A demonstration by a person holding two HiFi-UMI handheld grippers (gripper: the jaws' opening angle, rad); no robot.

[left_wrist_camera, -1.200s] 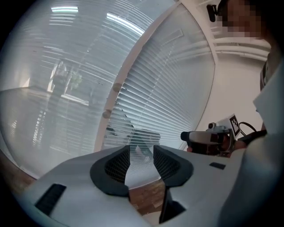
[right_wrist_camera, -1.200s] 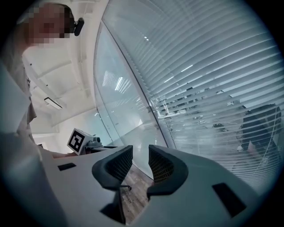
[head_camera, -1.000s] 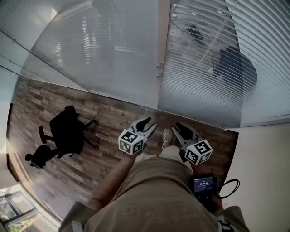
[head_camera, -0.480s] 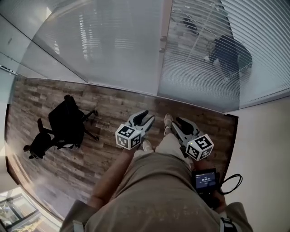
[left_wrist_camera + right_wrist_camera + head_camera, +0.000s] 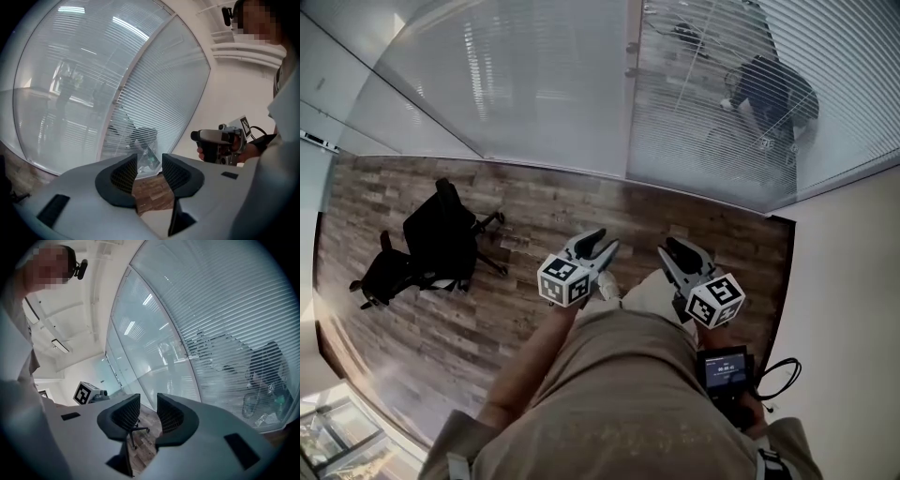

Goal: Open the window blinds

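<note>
step in hand: the approach, by my reading; nothing of the blinds is touched yet.
window blinds (image 5: 703, 131): horizontal slats across the right-hand pane of the glass wall (image 5: 516, 84), ahead of the person and well apart from both grippers; they veil the pane, yet a dark figure (image 5: 773, 89) shows through them.
left gripper (image 5: 593, 246): jaws apart, nothing between them; only wood floor (image 5: 534, 220) and the foot of the blinds show through the gap.
right gripper (image 5: 680, 251): jaws apart and empty too; through its gap an office chair (image 5: 441, 248) shows far off.
control: no wand or cord can be made out; small fittings (image 5: 630, 73) sit on the post between the panes, too small to tell what they are.
how to do it well: close in square to the post, find the control first, then bring one gripper to it with the jaws wide until the control sits between the pads.
grip: i judge a light pinch and a slow twist or pull; thin slats will likely jam if yanked.
risk: the glass may lie in front of the slats, so grabbing at them directly would likely fail.
other hand: hold it clear of the white wall (image 5: 853, 281) at the right.
</note>
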